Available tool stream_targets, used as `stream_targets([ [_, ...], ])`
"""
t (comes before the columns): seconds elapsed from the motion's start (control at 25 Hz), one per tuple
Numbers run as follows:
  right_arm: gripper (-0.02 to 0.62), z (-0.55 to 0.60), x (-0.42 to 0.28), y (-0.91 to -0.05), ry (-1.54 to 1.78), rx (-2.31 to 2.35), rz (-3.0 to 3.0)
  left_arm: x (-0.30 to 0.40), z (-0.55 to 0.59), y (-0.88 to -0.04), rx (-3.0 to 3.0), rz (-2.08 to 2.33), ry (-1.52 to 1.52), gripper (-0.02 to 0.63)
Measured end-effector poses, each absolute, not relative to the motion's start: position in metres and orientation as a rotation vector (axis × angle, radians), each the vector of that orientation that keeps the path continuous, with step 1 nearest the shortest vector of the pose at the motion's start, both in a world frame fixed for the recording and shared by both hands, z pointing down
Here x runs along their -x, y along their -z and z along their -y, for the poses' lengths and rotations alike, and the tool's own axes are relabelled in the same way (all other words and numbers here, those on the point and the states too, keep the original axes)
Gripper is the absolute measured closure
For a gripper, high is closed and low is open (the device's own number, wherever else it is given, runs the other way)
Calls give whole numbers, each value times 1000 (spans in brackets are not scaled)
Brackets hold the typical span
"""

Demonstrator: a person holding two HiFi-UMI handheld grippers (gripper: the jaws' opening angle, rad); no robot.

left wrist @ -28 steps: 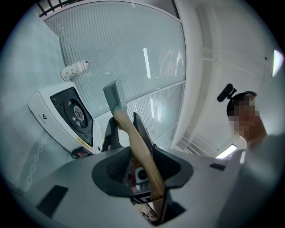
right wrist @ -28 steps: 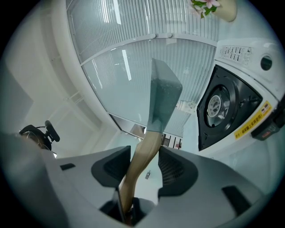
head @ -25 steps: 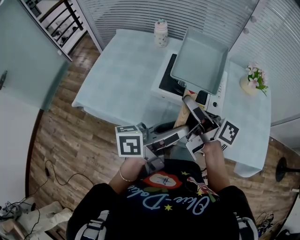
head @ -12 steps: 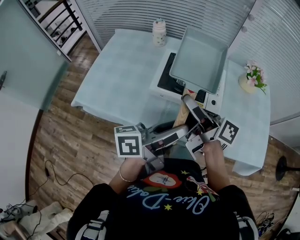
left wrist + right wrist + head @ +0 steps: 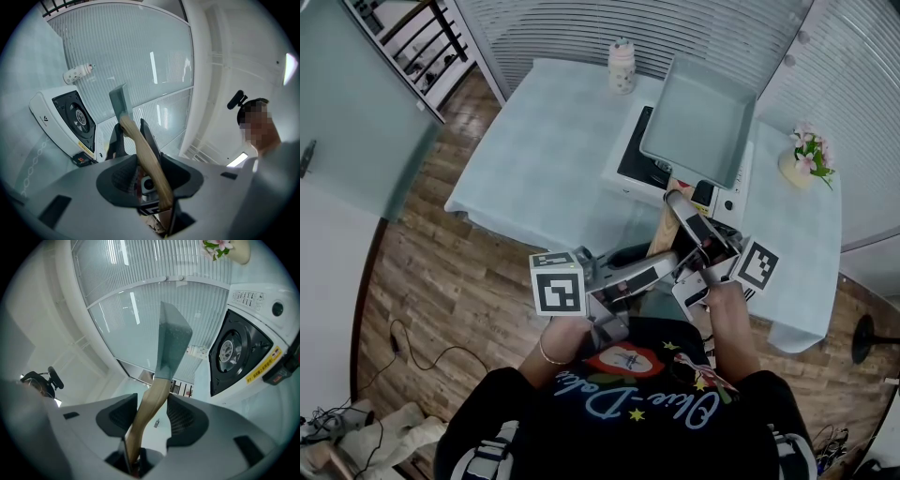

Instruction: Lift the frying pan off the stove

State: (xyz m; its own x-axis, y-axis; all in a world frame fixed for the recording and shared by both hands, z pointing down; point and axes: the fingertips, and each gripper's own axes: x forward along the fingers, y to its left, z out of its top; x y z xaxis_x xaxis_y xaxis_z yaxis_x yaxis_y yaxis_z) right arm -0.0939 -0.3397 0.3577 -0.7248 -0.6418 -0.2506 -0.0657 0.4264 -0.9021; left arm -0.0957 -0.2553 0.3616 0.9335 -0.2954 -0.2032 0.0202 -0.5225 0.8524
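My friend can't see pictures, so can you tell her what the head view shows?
A person's left gripper and right gripper clamp the wooden handle of a square grey frying pan, holding it above a white stove on a table.

on the worktop (image 5: 544,159) the stove (image 5: 630,161) sits right of centre, a bottle (image 5: 622,66) behind it near the far edge, a flower pot (image 5: 799,169) to its right, and the frying pan (image 5: 698,122) above the stove.
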Motion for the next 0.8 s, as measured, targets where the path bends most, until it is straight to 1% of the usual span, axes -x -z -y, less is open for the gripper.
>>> stream_targets([
  [0.8,411,340,94,-358,1299,599,-2103,96,256,-362,-2077,187,411,451],
])
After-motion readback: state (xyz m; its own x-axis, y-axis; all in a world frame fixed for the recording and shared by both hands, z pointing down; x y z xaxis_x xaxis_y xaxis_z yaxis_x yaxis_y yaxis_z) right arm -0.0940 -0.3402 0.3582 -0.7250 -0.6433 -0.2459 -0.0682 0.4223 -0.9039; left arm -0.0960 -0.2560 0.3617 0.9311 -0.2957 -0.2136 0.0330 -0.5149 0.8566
